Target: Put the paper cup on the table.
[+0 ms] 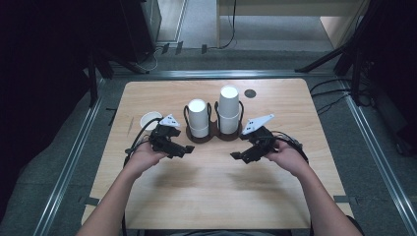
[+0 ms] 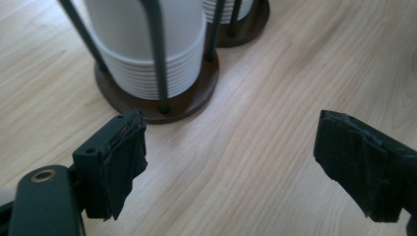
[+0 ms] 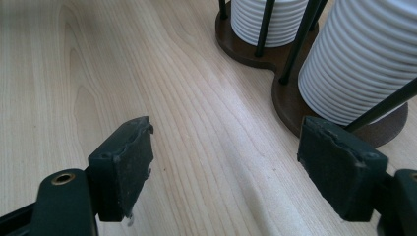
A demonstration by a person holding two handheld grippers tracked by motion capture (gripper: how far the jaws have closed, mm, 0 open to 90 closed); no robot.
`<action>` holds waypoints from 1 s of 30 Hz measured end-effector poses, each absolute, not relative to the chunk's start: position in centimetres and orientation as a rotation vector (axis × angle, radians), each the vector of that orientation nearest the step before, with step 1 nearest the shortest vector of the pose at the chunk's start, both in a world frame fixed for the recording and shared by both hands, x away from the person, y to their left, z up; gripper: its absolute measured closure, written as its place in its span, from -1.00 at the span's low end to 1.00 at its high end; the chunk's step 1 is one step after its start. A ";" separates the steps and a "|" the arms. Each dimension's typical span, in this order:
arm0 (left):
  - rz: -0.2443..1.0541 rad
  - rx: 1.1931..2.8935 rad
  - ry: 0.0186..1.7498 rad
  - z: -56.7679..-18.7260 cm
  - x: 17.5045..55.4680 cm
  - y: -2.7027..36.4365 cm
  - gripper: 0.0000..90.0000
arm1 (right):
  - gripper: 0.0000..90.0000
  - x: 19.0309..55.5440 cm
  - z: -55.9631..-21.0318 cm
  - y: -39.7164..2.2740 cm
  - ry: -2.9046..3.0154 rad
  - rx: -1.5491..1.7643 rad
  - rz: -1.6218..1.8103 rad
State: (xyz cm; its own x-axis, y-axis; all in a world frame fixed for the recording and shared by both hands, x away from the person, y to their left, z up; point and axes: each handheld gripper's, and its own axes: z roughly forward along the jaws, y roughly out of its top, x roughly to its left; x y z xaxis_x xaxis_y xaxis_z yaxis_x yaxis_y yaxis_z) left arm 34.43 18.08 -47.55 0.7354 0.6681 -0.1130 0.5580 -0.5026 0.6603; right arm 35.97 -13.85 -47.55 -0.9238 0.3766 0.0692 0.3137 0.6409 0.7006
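Left gripper (image 1: pixel 183 150) and right gripper (image 1: pixel 238 156): jaws apart, empty, at 6 o'clock of the stacked white paper cups (image 1: pixel 198 118) in the dark wire holder (image 1: pixel 212 133).

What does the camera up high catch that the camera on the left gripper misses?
High view alone: a single white cup lying left of the rack, a dark round disc near the table's far edge, and both forearms. Left gripper view alone: the ribbed rims of the stacked cups close up. Both share the dark cup rack, the wooden table and the open left gripper.
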 end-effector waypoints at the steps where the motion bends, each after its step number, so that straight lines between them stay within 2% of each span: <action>1: 0.206 2.243 0.912 -47.6 34.4 17.9 -0.72 | -0.53 36.0 -47.6 -13.8 2.770 0.577 1.157; 30: 0.169 2.312 0.742 -48.0 33.4 12.5 -0.73 | -0.53 34.8 -47.7 -14.4 2.764 0.588 1.133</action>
